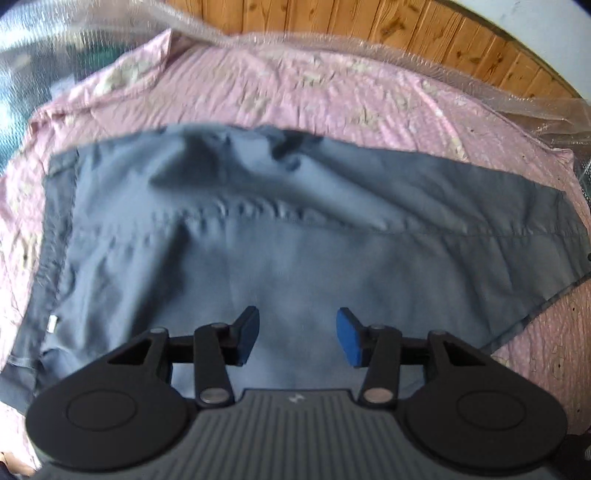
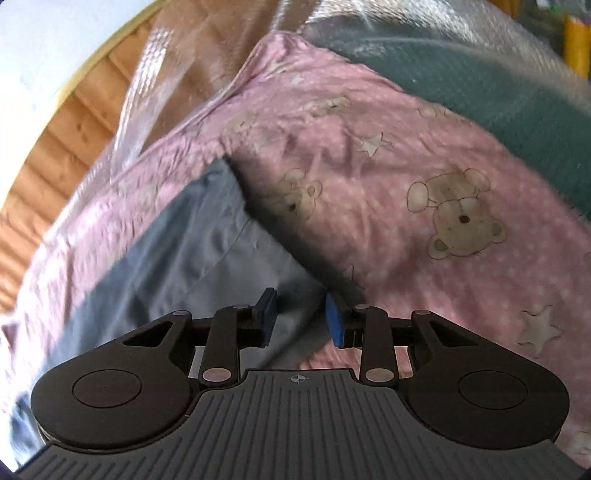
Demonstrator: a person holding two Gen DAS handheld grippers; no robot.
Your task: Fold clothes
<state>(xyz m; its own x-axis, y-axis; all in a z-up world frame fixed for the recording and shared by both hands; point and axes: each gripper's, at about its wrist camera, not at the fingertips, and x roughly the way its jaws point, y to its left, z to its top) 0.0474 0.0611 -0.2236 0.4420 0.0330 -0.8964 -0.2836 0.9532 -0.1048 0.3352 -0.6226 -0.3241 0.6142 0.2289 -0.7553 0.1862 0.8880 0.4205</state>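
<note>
Presently the grey-blue garment (image 1: 280,236) lies spread on a pink teddy-bear bedsheet (image 1: 295,88). Left tool (image 1: 297,336) hangs above its middle, jaws apart, nothing between. Right tool (image 2: 299,317) sits over the garment's edge (image 2: 207,236), jaws narrowly parted, gripping nothing.

A pink bedsheet (image 2: 388,155) printed with teddy bears and stars covers the bed, and clear plastic sheeting (image 1: 406,48) lies crumpled along its edge toward 12 o'clock in the left wrist view. Beyond it runs a knotty wood-panelled wall (image 1: 369,22). In the right wrist view a teal blanket (image 2: 461,70) lies at 1 o'clock under daylight.
</note>
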